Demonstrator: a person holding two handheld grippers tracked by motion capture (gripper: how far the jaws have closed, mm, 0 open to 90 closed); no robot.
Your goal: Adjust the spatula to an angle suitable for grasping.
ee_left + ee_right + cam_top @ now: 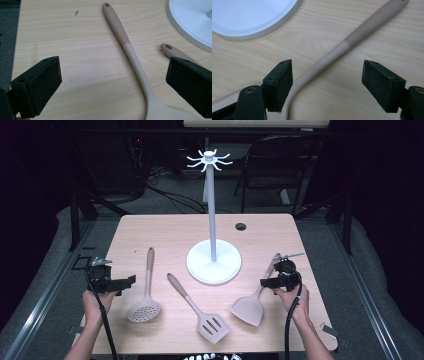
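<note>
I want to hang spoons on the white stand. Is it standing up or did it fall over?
Standing up. The white stand rises straight from its round base, flat on the table, with the hooks on top.

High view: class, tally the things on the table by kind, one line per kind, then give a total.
Skimmer spoon with holes: 1
Slotted turner: 1
Solid turner: 1
White utensil stand with hooks on top: 1
Total: 4
</note>
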